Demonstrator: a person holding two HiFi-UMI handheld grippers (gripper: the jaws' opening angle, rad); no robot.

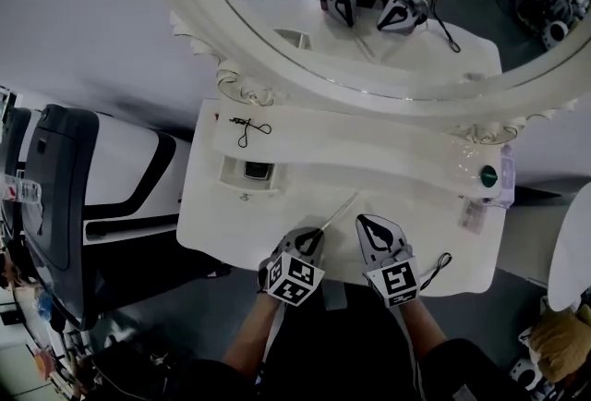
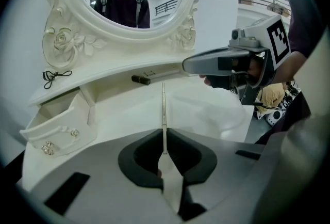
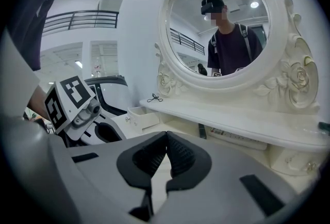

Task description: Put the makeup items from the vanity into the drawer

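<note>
The left gripper (image 2: 164, 135) pinches a thin pale stick (image 2: 163, 107) by its near end, and the rest juts out over the vanity top (image 1: 231, 224). The right gripper (image 3: 164, 148) is closed on nothing. I'd hold the pinch firm, swing the stick left over the open drawer (image 2: 56, 124), line it up lengthwise and lower it before releasing. No brand or label is readable, only the cubes' square markers.

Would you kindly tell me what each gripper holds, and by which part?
The left gripper pinches a thin pale stick by its near end; the rest juts forward. The right gripper is shut on nothing.
</note>
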